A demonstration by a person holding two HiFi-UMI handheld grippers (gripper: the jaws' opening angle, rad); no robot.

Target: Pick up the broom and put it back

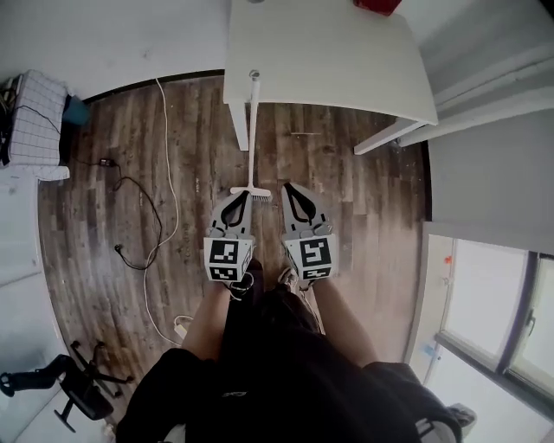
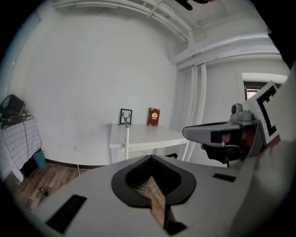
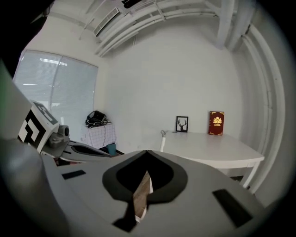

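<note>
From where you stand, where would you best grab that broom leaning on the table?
Probably the broom by its thin handle, midway up, coming level from the front: it stands almost upright against the table edge, brush head on the floor.

In its own view the left gripper (image 2: 150, 159) hides all of the broom (image 2: 126, 140) but the upper handle; the red thing (image 1: 376, 5) on the table (image 1: 329, 60) is cut by the top edge

Plain home room: wood floor (image 1: 130, 225), white table (image 1: 329, 52), framed picture (image 2: 125, 116), red book (image 2: 153, 117).
</note>
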